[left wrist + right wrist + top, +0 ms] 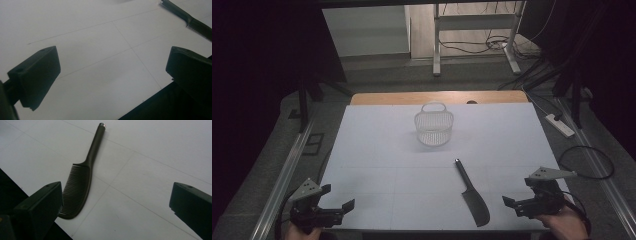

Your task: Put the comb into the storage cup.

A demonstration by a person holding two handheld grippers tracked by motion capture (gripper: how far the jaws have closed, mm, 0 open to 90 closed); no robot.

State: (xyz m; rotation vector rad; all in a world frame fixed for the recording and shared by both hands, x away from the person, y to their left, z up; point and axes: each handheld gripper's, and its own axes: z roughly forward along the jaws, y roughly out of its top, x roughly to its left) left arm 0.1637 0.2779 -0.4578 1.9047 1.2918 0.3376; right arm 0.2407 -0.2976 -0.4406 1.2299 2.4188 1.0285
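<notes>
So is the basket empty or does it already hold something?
Empty: the white basket stands upright with nothing visible inside, and the comb lies flat on the table.

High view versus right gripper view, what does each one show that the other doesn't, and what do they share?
High view alone: the white basket standing at the far middle of the table, the left tongs at the near left corner, the right tongs seen from outside in a hand, plus the floor and a desk frame beyond.

Right gripper view alone: the comb's teeth, fine and distinct, and a silvery cap at the handle tip.

Both: the dark comb lying flat on the white table, untouched, and the right tongs open.
</notes>
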